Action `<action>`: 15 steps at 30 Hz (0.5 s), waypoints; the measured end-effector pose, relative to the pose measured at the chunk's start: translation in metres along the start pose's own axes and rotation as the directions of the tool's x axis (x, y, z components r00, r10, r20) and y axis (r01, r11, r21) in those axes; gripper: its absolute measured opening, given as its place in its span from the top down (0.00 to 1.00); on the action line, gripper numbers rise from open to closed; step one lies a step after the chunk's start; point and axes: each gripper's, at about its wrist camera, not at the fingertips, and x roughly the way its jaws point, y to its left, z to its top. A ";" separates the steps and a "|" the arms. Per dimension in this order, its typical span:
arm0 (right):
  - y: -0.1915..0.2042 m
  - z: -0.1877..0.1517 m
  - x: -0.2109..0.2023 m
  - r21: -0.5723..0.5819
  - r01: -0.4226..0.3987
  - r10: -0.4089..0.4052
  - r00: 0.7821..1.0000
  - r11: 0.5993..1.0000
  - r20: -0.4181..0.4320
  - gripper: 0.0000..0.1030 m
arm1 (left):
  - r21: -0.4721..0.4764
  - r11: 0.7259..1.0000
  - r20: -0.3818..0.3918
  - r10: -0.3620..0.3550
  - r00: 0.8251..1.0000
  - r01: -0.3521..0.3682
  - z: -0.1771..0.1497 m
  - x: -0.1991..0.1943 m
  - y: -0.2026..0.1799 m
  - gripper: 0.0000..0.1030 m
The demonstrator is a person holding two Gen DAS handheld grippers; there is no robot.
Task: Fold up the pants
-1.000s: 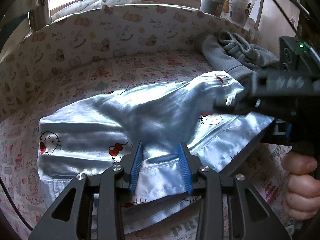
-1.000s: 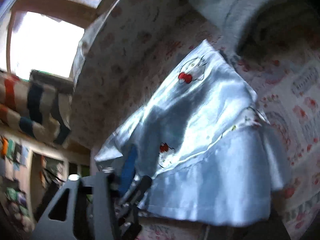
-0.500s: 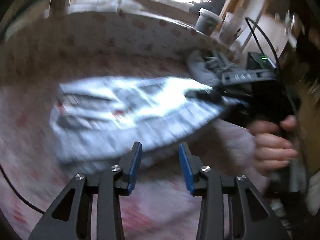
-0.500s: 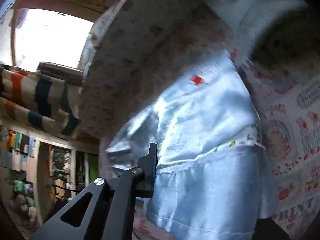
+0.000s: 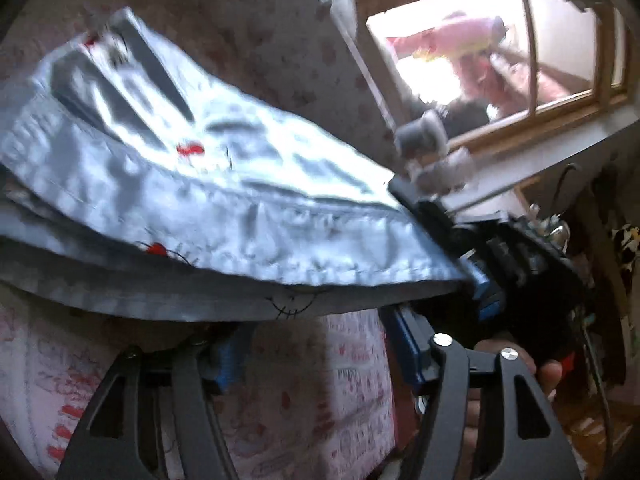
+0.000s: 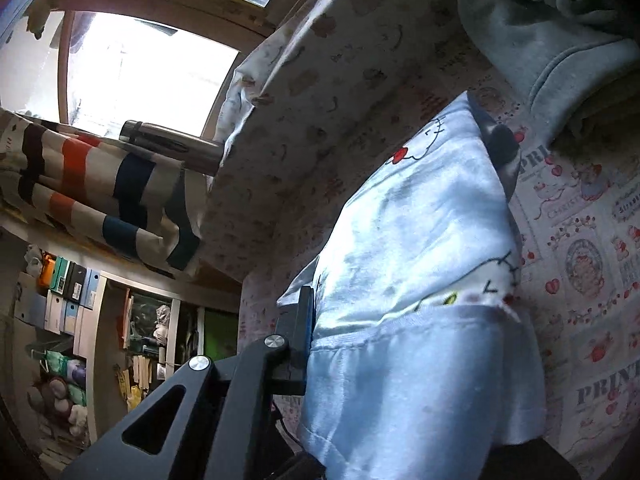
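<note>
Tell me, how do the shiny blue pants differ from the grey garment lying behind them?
The pants are glossy pale blue satin printed with cartoon cats and red bows; the grey garment is matte, fleecy and plain. The pants are lifted off the bed, pinched at one edge by the right hand-held gripper, while the grey garment lies crumpled and untouched. Both sit over the same printed bedsheet.

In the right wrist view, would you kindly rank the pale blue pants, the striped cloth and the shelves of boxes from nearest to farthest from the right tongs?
1. Pale blue pants: clamped in the right tongs, spreading up and to the right.
2. Striped cloth: hanging at upper left, under the window.
3. Shelves of boxes: far left, in the background room.
</note>
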 end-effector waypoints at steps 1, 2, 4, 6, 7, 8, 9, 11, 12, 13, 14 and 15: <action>0.000 0.000 0.000 0.007 -0.004 0.004 1.000 1.000 -0.001 0.93 | -0.001 1.000 0.045 -0.006 0.999 0.006 -0.002 -0.006 -0.001 0.39; -0.001 0.000 0.001 0.017 -0.011 0.011 1.000 1.000 -0.002 0.93 | -0.013 1.000 0.095 -0.020 0.995 0.022 -0.006 -0.013 0.000 0.34; -0.004 0.000 0.001 0.026 -0.017 0.017 1.000 1.000 -0.004 0.93 | -0.045 0.998 0.146 -0.031 0.989 0.038 -0.007 -0.017 0.003 0.30; -0.007 0.000 0.000 0.032 -0.019 0.019 1.000 0.999 -0.002 0.93 | -0.085 0.996 0.185 -0.024 0.982 0.041 -0.006 -0.018 0.008 0.34; -0.008 0.000 0.001 0.033 -0.021 0.021 1.000 0.999 -0.006 0.93 | -0.121 0.992 0.219 -0.006 0.976 0.033 -0.006 -0.022 0.012 0.36; -0.009 0.000 0.001 0.036 -0.022 0.023 1.000 0.999 -0.010 0.93 | -0.161 0.986 0.261 0.005 0.965 0.039 -0.009 -0.028 0.015 0.35; -0.011 -0.001 0.000 0.042 -0.021 0.021 1.000 0.999 -0.009 0.93 | -0.179 0.982 0.294 0.003 0.956 0.052 -0.012 -0.034 0.016 0.33; -0.014 0.000 -0.001 0.053 -0.011 0.011 1.000 0.999 -0.001 0.93 | -0.147 0.988 0.330 -0.005 0.944 0.056 -0.015 -0.036 0.010 0.30; -0.016 0.002 0.000 0.059 -0.011 0.011 1.000 0.998 -0.005 0.93 | -0.137 0.990 0.338 0.013 0.941 0.036 -0.014 -0.033 0.007 0.30; -0.019 0.002 0.000 0.068 -0.015 0.015 1.000 0.998 -0.013 0.93 | -0.148 0.989 0.340 0.025 0.940 0.028 -0.013 -0.031 0.009 0.30; -0.020 0.002 0.000 0.074 -0.017 0.018 1.000 0.997 -0.016 0.93 | -0.172 0.984 0.341 0.021 0.940 0.041 -0.012 -0.029 0.013 0.30; -0.022 0.001 0.000 0.075 -0.020 0.021 1.000 0.997 -0.016 0.93 | -0.182 0.982 0.346 0.012 0.938 0.054 -0.010 -0.028 0.015 0.29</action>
